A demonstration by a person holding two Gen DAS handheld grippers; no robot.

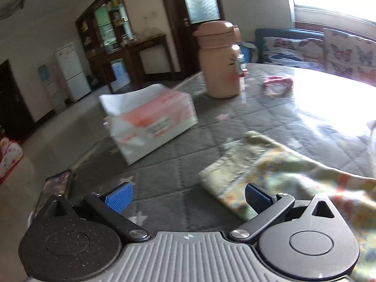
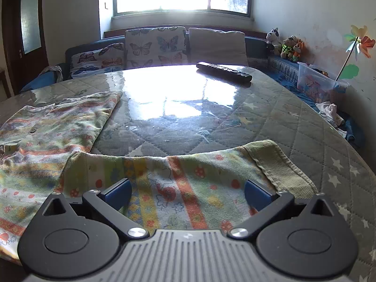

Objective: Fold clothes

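My right claw (image 2: 186,193) gapes, empty, over the printed garment (image 2: 164,183) lying on the tabletop (image 2: 211,122); left claw (image 1: 188,197) released too. Soft, light, floppy; I'd pinch the ribbed cuff (image 2: 279,171). Remote (image 2: 223,70) beyond.

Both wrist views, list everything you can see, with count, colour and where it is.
garment: one, pale with multicoloured stripes and prints, spread on the table's near side; a green-cuffed sleeve lies under the right gripper
table: one, grey quilted star cover under a glossy sheet
tissue pack: one, white and pink, table's left edge
flask: one, peach pink, upright behind the tissues
hair tie: one, pink, right of the flask
phone: one, dark, table edge by the left gripper
remote: one, black, table's far side
sofa cushions: several, butterfly print, under the window
left gripper: blue fingers open, empty
right gripper: blue fingers open over the sleeve
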